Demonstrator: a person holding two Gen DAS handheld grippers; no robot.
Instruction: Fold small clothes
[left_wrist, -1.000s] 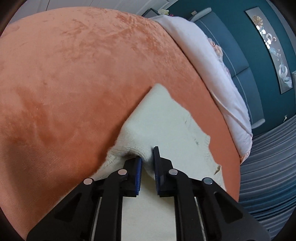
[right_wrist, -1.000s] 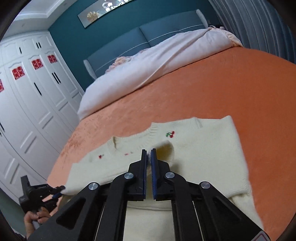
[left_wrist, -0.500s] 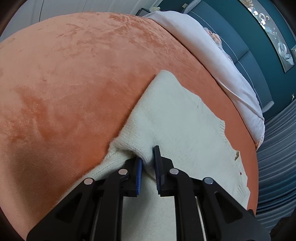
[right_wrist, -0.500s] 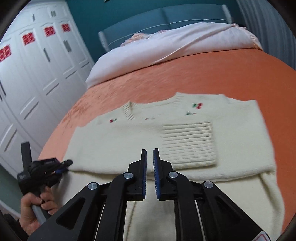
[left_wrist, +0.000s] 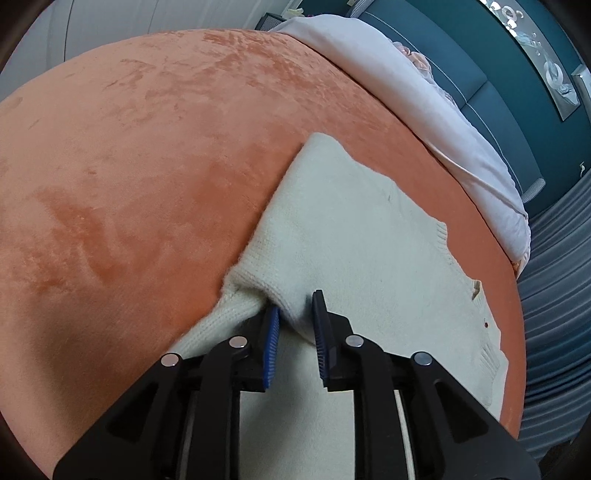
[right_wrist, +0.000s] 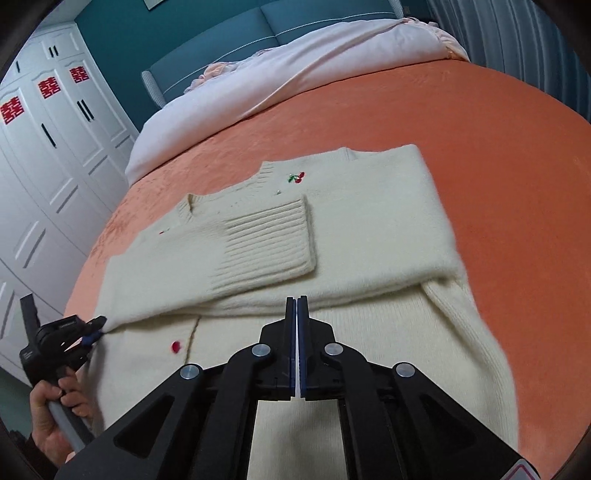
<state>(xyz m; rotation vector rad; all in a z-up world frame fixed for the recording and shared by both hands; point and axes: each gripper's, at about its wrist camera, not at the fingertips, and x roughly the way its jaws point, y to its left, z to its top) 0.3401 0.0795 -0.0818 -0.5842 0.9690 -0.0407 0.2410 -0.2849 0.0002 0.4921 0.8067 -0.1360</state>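
Pinching a fold of cream knit between its blue pads, the left gripper (left_wrist: 295, 325) sits low in the centre of the left wrist view, its jaws held slightly apart by the bunched cloth between them. Jaws of the right gripper (right_wrist: 296, 325) are pressed together at the lower centre of the right wrist view, with nothing visibly caught between them; they hover over the garment's lower half.

That garment is a cream sweater (right_wrist: 332, 236), lying across the middle of the right wrist view on an orange bedspread (right_wrist: 480, 129). One sleeve is folded across the chest, its ribbed cuff (right_wrist: 269, 240) lying flat near the neckline. A small cherry motif (right_wrist: 296, 178) shows just above the cuff, and a red button (right_wrist: 176, 345) sits on the front at lower left. At the far left edge of that view, the left gripper (right_wrist: 88, 328) grips the sweater's corner, with a hand (right_wrist: 55, 413) on its handle below.

Beyond the sweater, a pale pink duvet (right_wrist: 295, 74) is bunched along the top of the frame against a teal headboard (right_wrist: 229, 37). White wardrobe doors (right_wrist: 55, 147) with red paper emblems fill the upper left.
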